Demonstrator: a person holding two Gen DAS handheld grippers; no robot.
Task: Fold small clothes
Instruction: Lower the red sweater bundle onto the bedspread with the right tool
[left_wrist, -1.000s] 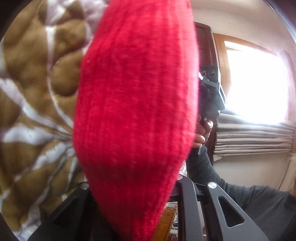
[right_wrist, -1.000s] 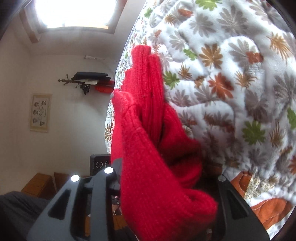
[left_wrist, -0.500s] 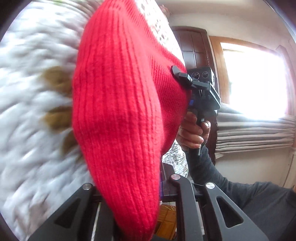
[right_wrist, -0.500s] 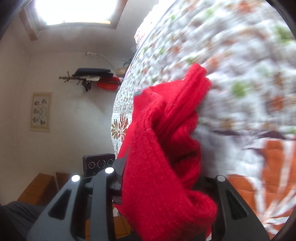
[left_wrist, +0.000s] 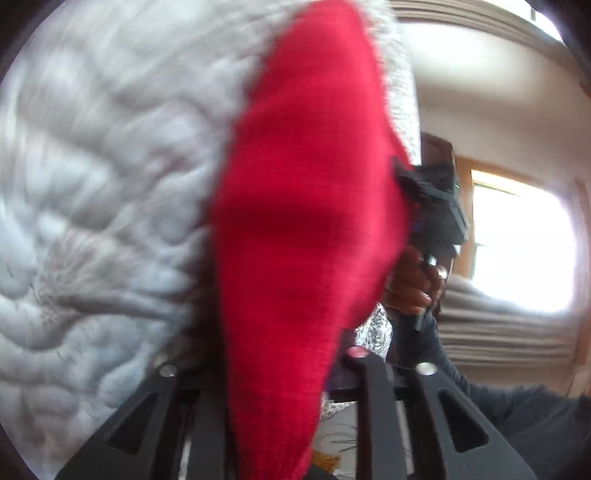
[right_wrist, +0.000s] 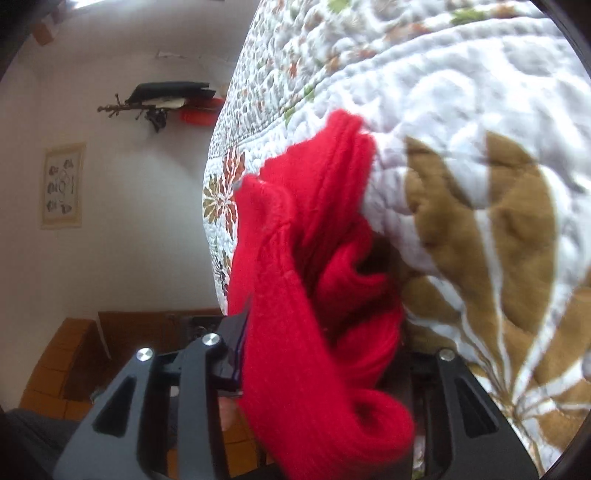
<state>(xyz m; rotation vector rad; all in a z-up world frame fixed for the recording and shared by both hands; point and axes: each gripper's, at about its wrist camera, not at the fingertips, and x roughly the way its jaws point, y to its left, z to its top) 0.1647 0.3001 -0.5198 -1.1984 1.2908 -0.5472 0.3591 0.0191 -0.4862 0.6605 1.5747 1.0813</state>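
A red knitted garment (left_wrist: 303, 236) fills the middle of the left wrist view, stretched upward from between the black fingers of my left gripper (left_wrist: 273, 373), which is shut on it. In the right wrist view the same red knit (right_wrist: 314, 280) bunches in thick folds between the fingers of my right gripper (right_wrist: 325, 354), shut on it too. The garment hangs over a quilted bedspread (right_wrist: 461, 155). The other gripper's body (left_wrist: 436, 206) and the hand holding it (left_wrist: 410, 284) show just right of the cloth in the left wrist view.
The quilt (left_wrist: 96, 206) is white with brown leaf and small flower patterns. A bright window (left_wrist: 517, 243) with folded blinds lies to the right. A wall picture (right_wrist: 62, 184), a wall hook rack (right_wrist: 159, 103) and wooden furniture (right_wrist: 74, 354) stand left of the bed.
Both grippers have swept across the quilt with the red knit held between them; the background has shifted from brown leaves to plain white in the left wrist view, and the reverse in the right.
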